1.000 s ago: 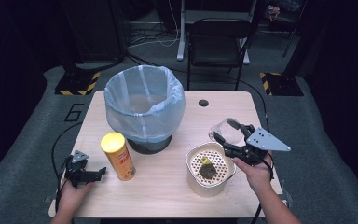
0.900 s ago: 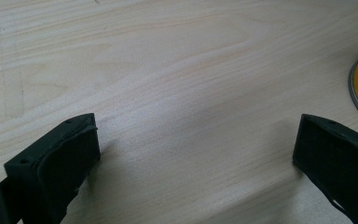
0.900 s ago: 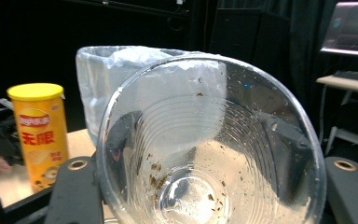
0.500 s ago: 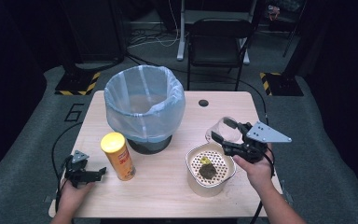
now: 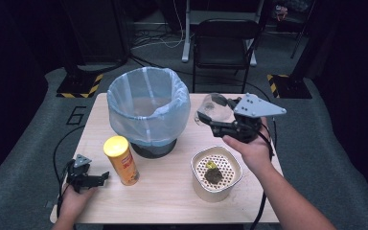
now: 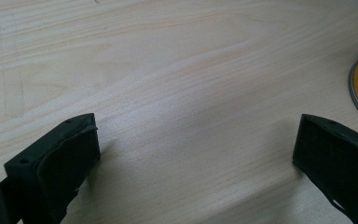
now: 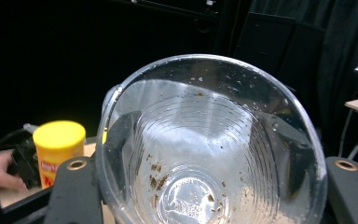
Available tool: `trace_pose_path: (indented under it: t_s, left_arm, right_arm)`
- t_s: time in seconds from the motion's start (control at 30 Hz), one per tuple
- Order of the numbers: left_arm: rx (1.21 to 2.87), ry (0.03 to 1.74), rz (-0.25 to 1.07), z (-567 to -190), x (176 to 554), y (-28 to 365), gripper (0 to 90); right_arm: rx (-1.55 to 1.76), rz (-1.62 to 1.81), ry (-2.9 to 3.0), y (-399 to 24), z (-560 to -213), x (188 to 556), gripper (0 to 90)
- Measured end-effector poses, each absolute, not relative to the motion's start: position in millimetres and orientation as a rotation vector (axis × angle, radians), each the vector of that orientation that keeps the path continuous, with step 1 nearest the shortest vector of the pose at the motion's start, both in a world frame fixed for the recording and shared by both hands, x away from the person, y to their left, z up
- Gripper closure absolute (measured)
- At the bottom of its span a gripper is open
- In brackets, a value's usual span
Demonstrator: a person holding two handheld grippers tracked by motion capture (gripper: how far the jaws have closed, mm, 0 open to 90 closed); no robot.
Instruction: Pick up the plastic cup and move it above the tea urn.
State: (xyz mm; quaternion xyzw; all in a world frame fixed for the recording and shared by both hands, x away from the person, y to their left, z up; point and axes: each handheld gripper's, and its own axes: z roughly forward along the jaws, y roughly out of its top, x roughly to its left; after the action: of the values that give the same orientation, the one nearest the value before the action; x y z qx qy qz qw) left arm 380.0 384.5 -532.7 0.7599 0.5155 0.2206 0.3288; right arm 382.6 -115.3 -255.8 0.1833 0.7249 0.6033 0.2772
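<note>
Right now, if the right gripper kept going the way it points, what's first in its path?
Likely the blue-lined bin: the right gripper, holding a clear plastic cup, points left toward its rim. It may sit higher; depth is unclear.

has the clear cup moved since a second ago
Yes. The clear cup, held in the right gripper, has risen from beside the strainer bowl towards the lined bin.

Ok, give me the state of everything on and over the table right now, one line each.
clear plastic cup: gripped, lifted off the table, tilted, crumbs stuck inside.
right gripper: shut on the cup, beside the bin.
left gripper: open, holding nothing, low over the table.
bin: upright, lined with a pale blue bag.
yellow can: upright, lid on.
white strainer bowl: upright, dark scrap on its perforated insert.
</note>
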Motion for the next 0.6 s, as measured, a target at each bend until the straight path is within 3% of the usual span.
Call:
trace_pose_path:
  t_s: [0.6]
  left_arm:
    - [1.988,1.350,0.578,-532.7,380.0,384.5,0.3]
  right_arm:
    - [0.513,1.662,2.016,-29.1,-225.6,439.1,34.5]
